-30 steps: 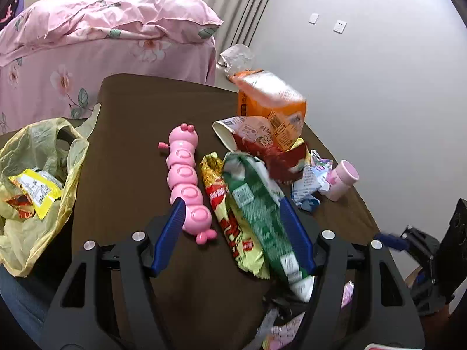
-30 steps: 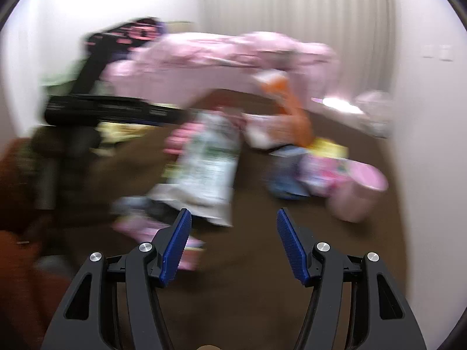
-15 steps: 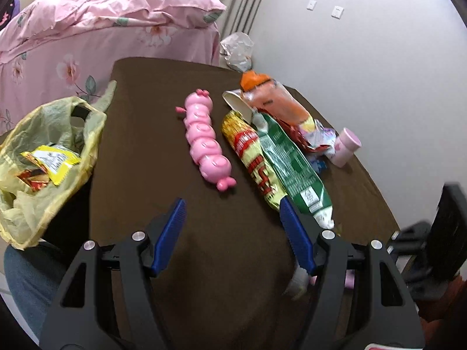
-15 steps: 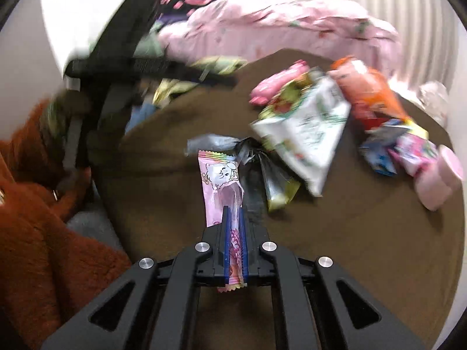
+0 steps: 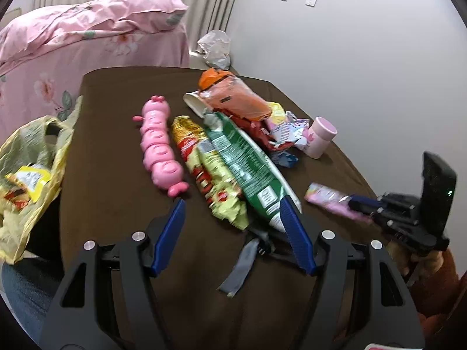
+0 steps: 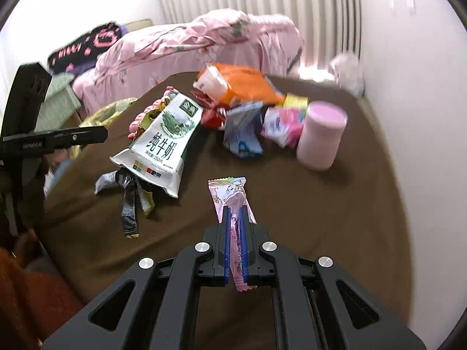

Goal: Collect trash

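Note:
My right gripper (image 6: 234, 210) is shut on a pink candy wrapper (image 6: 229, 192) and holds it just above the brown table; in the left wrist view the same wrapper (image 5: 327, 198) sticks out of it at the right. My left gripper (image 5: 233, 213) is open and empty over the table's near part. Ahead of it lie a green-and-white milk pouch (image 5: 248, 169), a yellow-red snack bag (image 5: 207, 169) and an orange bag (image 5: 233, 96). A yellow plastic bag (image 5: 32, 157) with wrappers inside hangs at the table's left edge.
A pink caterpillar toy (image 5: 159, 148) lies left of the snack bags. A pink cup (image 5: 319, 140) stands at the right beside small crumpled wrappers (image 5: 287, 131). Grey foil strips (image 5: 242, 265) lie near my left gripper. A pink bed (image 5: 87, 38) is behind the table.
My right gripper closed on the pink wrapper and lifted it clear of the foil strips, swinging toward the cup side. My left gripper drew back and stayed open.

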`<state>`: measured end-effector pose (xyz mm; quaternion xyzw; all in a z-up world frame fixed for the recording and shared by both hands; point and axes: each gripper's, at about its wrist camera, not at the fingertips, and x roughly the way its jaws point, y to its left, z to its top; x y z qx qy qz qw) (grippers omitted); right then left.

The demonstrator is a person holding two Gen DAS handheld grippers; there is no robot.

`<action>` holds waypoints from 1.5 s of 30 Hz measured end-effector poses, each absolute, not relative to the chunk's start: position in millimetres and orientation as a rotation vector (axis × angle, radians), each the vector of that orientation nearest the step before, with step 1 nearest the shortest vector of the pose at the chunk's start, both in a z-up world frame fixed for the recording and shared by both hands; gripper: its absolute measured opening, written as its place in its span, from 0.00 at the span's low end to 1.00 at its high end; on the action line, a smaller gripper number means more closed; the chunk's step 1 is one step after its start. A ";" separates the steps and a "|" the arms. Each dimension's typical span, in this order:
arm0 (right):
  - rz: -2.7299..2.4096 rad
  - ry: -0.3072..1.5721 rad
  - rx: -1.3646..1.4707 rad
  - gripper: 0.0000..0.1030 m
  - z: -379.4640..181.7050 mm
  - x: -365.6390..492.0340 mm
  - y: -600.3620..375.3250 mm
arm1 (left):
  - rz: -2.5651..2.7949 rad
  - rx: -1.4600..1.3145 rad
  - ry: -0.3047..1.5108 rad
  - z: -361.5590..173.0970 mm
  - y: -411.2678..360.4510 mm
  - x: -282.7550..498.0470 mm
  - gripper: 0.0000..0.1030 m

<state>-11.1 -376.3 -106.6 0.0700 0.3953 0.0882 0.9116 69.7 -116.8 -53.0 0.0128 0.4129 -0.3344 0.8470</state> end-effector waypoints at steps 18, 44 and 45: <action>0.086 0.725 0.053 0.49 -99.7 -19.7 -373.4 | -0.668 0.031 0.953 -70.6 -190.1 184.3 0.37; 0.141 0.723 0.033 0.49 -88.2 -23.6 -361.1 | -0.619 -0.037 0.639 2.2 -111.9 97.8 0.54; 0.140 0.725 0.041 0.49 -89.1 -22.9 -362.5 | -0.586 -0.121 0.687 -6.9 -97.9 104.6 0.55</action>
